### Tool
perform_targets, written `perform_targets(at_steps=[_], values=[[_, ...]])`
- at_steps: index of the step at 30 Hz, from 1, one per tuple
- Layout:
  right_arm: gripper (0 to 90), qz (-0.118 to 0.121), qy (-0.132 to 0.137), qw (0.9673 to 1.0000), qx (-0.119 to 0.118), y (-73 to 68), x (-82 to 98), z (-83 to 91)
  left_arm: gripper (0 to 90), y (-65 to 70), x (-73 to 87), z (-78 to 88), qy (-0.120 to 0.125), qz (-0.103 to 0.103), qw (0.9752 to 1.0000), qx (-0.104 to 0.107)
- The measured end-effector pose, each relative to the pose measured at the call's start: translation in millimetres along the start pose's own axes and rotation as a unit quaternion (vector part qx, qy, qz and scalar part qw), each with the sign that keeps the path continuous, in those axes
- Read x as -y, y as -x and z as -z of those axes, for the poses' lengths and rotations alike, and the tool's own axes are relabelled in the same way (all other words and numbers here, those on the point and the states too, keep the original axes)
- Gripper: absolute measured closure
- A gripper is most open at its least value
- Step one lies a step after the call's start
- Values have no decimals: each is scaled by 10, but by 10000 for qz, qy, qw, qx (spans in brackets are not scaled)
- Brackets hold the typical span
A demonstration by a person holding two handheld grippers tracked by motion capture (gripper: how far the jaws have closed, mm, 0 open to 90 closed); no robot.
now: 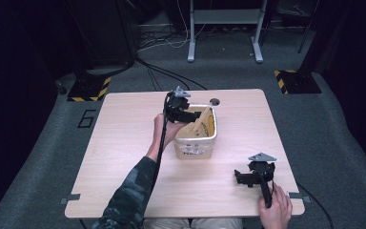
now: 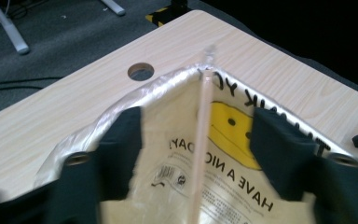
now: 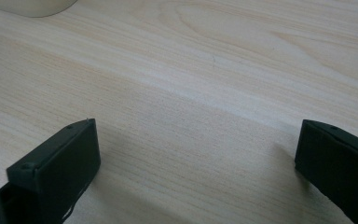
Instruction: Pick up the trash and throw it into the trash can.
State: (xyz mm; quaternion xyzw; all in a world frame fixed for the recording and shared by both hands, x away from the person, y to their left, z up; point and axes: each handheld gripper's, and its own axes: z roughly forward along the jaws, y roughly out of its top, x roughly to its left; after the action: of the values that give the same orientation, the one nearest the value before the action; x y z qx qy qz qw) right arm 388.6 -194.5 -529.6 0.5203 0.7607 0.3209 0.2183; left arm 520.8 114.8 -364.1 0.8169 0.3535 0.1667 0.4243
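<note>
- Nearest the high camera, the person's right hand [image 1: 275, 206] rests at the table's front right edge, holding the right gripper [image 1: 240, 178] on the bare wood; in the right gripper view its black jaws stand wide apart with nothing between them, released.
- Farther back, the left hand [image 1: 167, 130] holds the left gripper [image 1: 198, 115] at the near-left rim of a small bin [image 1: 209, 141] that stands around the middle of the table [image 1: 124, 157].
- A plastic bag [image 2: 223, 154] with a yellow smiley face and the words "HAVE A NICE DAY" lines the bin, its edge folded over the rim.
- In the left gripper view, the left jaws stand apart over the bag's opening; a raised fold of the bag runs up between them, touching neither pad, so that claw is released.
- A round hole [image 2: 141, 71] in the tabletop lies just beyond the bin's far corner.
</note>
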Motion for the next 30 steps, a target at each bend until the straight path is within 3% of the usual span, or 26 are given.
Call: perform_targets(at_steps=[1,3,9,17,19,22,30], values=[[0,-2,1,10000,0,0,0,0,188,-12,53,73,18,15,10000,-83],[0,-2,-1,10000,0,0,0,0,147,-26,113,162,83,32,9999,-93],[0,-5,0,10000,0,-1,0,0,71,-67,280,375,149,111,9997,-169],[0,-3,0,10000,-1,0,0,0,33,-128,677,681,249,121,9990,-353],[0,-2,-1,10000,0,0,0,0,32,-140,726,704,260,138,9989,-373],[0,-4,0,10000,0,-1,0,0,27,-200,946,756,280,281,9980,-489],[0,-4,-1,10000,-1,-1,0,0,3,-306,1394,706,-27,517,9968,-614]])
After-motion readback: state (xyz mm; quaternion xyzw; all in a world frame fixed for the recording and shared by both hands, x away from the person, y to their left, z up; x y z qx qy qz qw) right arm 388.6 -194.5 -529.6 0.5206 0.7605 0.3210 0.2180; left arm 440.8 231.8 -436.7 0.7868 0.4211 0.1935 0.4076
